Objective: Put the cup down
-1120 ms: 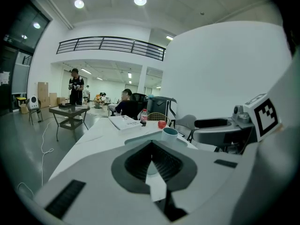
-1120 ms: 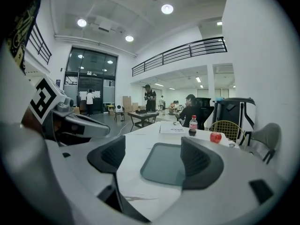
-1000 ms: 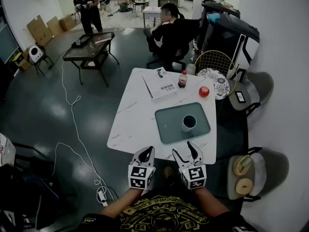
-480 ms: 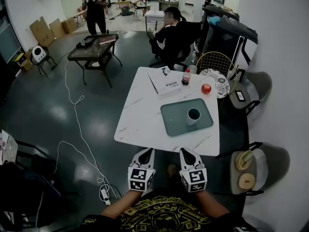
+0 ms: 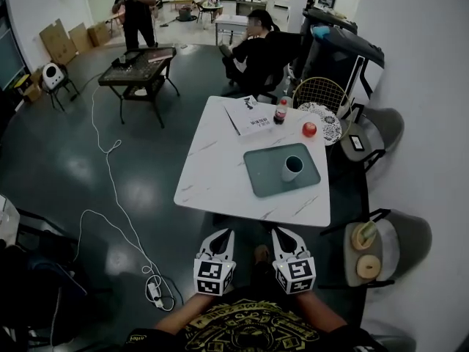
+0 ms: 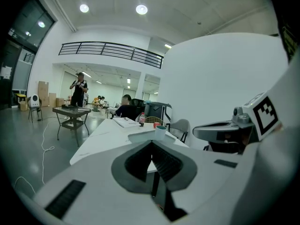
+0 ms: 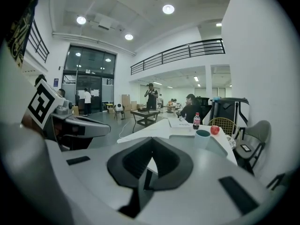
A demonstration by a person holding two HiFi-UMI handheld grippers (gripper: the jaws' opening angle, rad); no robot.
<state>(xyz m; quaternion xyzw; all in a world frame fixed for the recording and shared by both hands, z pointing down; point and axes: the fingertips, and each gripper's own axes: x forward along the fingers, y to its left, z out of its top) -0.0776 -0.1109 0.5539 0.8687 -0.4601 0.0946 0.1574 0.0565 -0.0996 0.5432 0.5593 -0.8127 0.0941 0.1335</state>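
A white cup [image 5: 292, 168] with a dark inside stands upright on the grey-green tray [image 5: 262, 176], on the white marble table [image 5: 212, 169]. Both grippers hover in front of the table's near edge, well short of the cup. My left gripper [image 5: 223, 234] is shut and holds nothing. My right gripper [image 5: 282, 232] has just closed with nothing between its jaws. In the left gripper view the cup [image 6: 161, 131] shows far beyond the closed tips [image 6: 151, 143]. The right gripper view likewise has the cup [image 7: 203, 138] far past its closed tips [image 7: 153, 139].
On the table's far side lie a book [image 5: 250, 116], a cola bottle [image 5: 279, 114] and a red apple [image 5: 309, 129]. A wire chair [image 5: 322, 92] and grey chairs [image 5: 399, 237] stand at the right. A cable [image 5: 110, 185] runs over the floor. A person [image 5: 256, 46] sits beyond the table.
Both grippers have drawn back from the table, which now lies farther off. The right gripper's jaws went from open to shut. The cup has stayed on the tray.
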